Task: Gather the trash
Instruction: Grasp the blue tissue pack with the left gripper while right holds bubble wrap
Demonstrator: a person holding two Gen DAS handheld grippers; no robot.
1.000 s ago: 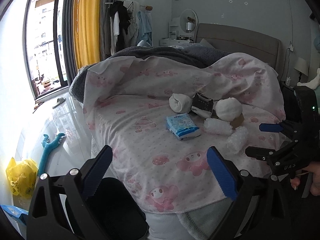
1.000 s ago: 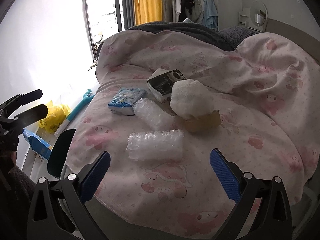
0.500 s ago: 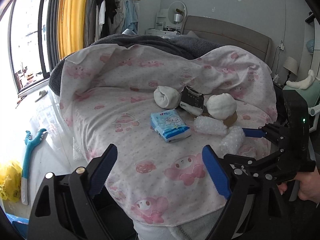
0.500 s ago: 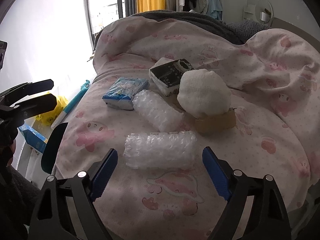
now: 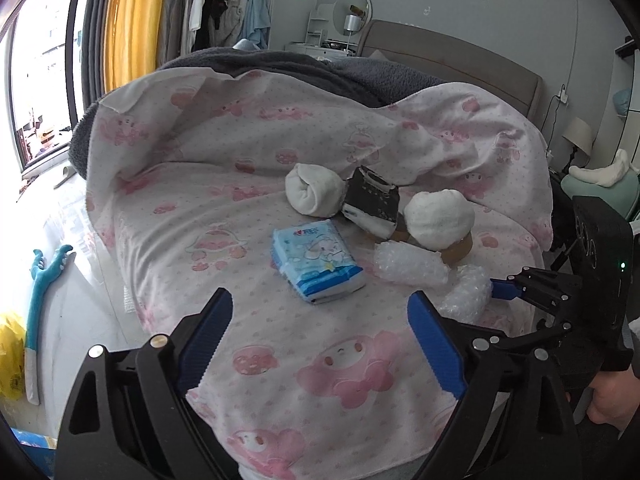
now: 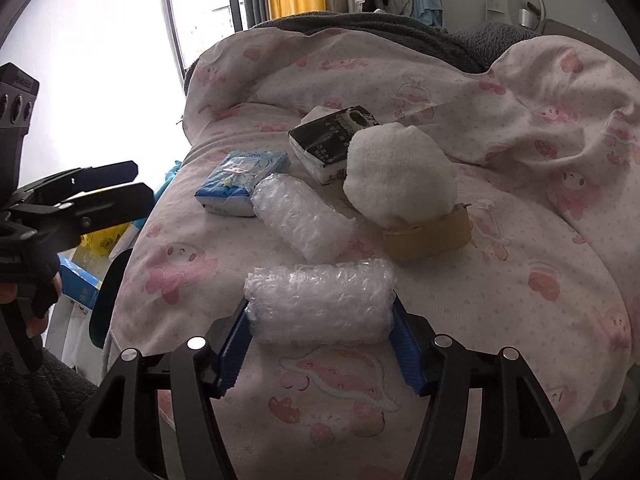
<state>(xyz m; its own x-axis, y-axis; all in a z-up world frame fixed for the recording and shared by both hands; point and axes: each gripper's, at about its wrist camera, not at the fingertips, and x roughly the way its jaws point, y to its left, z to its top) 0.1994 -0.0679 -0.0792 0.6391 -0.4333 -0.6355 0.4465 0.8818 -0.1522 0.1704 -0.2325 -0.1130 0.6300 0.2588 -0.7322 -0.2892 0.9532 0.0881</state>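
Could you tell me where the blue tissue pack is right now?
The tissue pack lies mid-bed on the pink blanket, left of a bubble wrap roll.

A clear bubble-wrap roll (image 6: 319,301) lies sideways on the bed, a second bubble-wrap roll (image 6: 301,221) just behind.

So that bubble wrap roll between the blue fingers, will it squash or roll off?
The bubble wrap roll looks air-filled, so probably light and squashy under the right gripper. Its rounded shape might roll on the soft bedsheet. The plastic may be slightly slippery.
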